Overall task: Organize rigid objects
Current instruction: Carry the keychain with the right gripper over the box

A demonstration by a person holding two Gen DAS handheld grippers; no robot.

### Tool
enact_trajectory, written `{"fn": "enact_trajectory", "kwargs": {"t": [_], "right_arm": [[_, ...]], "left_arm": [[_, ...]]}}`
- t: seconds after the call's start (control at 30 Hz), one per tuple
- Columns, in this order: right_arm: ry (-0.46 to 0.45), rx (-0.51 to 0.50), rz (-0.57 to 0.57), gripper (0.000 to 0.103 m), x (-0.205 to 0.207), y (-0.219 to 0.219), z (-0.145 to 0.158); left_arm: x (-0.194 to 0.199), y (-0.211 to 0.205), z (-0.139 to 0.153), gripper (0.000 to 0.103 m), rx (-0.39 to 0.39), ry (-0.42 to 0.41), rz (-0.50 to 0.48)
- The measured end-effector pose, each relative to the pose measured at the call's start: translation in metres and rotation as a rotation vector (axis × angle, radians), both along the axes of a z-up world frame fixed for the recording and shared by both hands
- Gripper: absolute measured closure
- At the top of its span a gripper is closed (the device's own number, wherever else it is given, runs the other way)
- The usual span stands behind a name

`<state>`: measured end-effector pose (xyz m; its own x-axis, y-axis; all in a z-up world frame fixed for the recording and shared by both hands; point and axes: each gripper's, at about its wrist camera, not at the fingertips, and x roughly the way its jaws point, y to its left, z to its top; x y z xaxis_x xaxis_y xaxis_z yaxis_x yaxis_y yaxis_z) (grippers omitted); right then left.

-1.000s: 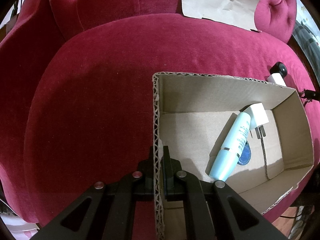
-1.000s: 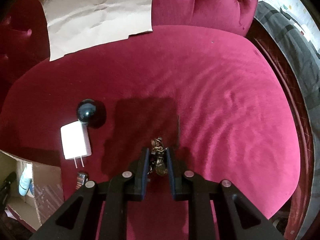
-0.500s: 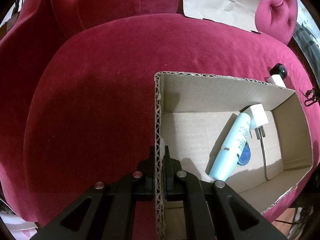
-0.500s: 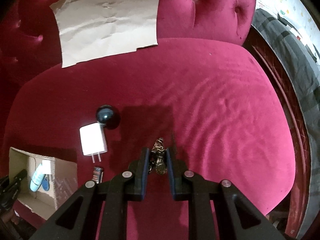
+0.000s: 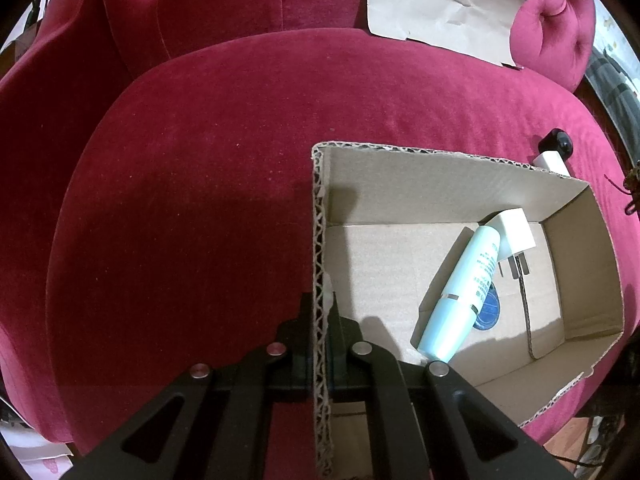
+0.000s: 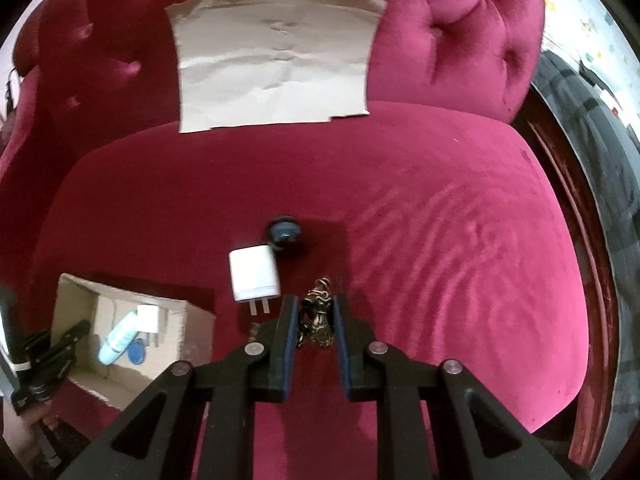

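An open cardboard box (image 5: 440, 176) stands on a red velvet seat, and my left gripper (image 5: 321, 312) is shut on its left wall. Inside lie a pale blue tube (image 5: 460, 292), a white charger plug (image 5: 514, 232) and a blue disc (image 5: 488, 308). My right gripper (image 6: 316, 316) is shut on a small brass trinket (image 6: 318, 318), held above the seat. A white charger (image 6: 254, 272) and a dark ball (image 6: 284, 230) lie on the cushion to its left, with the box (image 6: 80, 300) further left. The trinket (image 5: 634, 184) shows at the right edge of the left wrist view.
A sheet of brown paper (image 6: 276, 60) leans on the tufted backrest. A small dark item (image 6: 253, 330) lies partly hidden behind my right gripper's left finger. The seat's right half (image 6: 460, 260) is bare velvet; a dark wooden edge and grey fabric lie beyond it.
My right gripper has risen and drawn back with the trinket, so the seat, charger, ball and box look smaller and further. The left gripper and box stayed put.
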<state>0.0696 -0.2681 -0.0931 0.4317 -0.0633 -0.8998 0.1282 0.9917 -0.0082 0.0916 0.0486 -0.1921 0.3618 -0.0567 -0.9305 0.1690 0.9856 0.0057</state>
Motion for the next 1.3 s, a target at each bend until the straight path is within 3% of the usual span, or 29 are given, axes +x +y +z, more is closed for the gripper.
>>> {"fn": "enact_trajectory", "kwargs": {"t": [0.57, 1.3], "right_arm": [[-0.026, 0.04, 0.186, 0.086, -0.001, 0.081, 0.021], [0.02, 0.064, 0.346, 0.085, -0.005, 0.167, -0.011]], "left_arm": [[-0.002, -0.001, 0.0, 0.099, 0.002, -0.001, -0.002], [-0.001, -0.001, 0.0, 0.099, 0.002, 0.0, -0.002]]}}
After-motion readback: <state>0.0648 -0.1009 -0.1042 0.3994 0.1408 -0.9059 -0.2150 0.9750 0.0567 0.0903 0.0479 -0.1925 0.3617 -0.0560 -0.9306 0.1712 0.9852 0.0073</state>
